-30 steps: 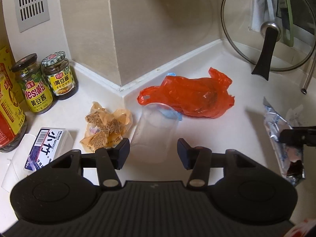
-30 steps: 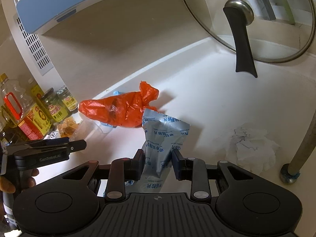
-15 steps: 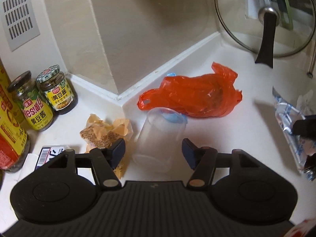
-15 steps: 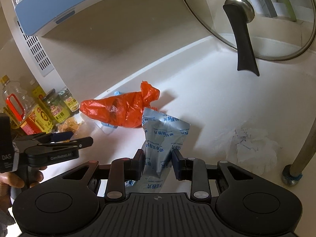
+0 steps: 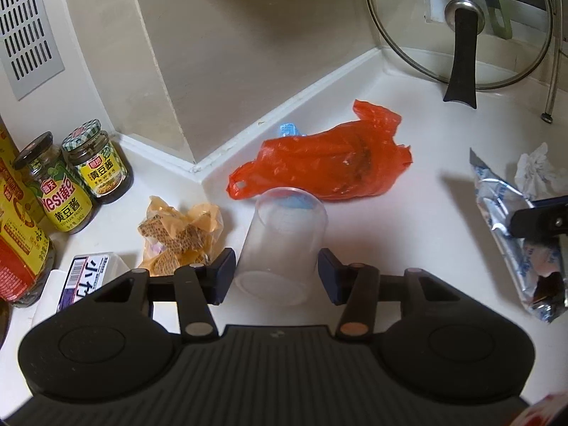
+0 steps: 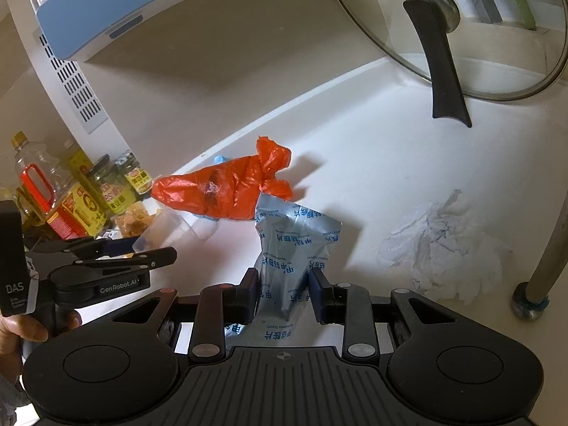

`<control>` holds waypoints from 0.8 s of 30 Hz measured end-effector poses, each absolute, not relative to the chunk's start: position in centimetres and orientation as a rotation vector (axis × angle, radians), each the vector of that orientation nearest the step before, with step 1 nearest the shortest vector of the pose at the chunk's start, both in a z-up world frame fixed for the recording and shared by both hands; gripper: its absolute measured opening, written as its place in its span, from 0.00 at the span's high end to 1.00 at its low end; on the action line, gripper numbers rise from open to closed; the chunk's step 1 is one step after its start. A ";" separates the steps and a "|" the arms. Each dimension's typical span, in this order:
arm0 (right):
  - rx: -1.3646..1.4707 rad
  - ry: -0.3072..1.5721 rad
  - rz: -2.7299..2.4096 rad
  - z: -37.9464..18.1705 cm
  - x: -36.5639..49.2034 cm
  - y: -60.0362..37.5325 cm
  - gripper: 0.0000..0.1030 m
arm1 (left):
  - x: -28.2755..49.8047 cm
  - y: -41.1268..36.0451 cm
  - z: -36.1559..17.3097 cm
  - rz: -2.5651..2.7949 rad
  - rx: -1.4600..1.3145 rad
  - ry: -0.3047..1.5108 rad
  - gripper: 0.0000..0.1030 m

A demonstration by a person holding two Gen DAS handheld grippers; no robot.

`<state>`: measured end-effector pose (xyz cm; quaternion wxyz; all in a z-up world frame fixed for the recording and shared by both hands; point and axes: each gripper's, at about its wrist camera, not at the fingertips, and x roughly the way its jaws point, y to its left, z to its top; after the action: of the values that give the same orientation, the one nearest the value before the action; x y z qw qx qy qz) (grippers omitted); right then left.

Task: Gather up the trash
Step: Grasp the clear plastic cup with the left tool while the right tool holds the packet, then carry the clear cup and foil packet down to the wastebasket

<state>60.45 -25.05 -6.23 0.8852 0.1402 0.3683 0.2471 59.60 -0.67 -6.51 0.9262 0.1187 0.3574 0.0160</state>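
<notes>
Between the left gripper (image 5: 277, 275) sits a clear cup (image 5: 280, 245), jaws closing, not yet touching; light and thin, squeeze its sides softly; the right gripper (image 6: 283, 296) holds a crinkly pouch (image 6: 289, 248)

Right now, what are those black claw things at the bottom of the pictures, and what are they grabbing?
They are grabbers, and a person holds one in each hand. Each has a small camera looking along its two fingers, so each picture is that grabber's own view.

In the left view, the left gripper has a clear plastic cup between its fingers. They have just been closing, but a small gap shows on one side.

In the right view, the right gripper pinches a silver and blue packet.

On the white counter lie an orange plastic bag, a crumpled yellow wrapper and crumpled white paper. Sauce jars stand at the left, and a glass pot lid leans at the back.
</notes>
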 end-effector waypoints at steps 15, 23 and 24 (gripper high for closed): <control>0.308 0.758 0.619 -6.2 59.0 -25.5 0.70 | 53.7 -1.7 -3.9 0.087 0.160 0.718 0.54; 0.294 0.763 0.641 -5.6 56.1 -24.8 0.70 | 49.0 -0.4 -2.9 0.126 0.108 0.703 0.54; 0.292 0.760 0.638 -5.4 55.6 -24.7 0.70 | 48.5 -0.1 -2.7 0.127 0.099 0.698 0.54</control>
<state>55.59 -24.66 -5.42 0.8691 0.1393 0.3635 0.3052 48.48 -0.14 -2.69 0.9366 0.0482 0.3415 0.0620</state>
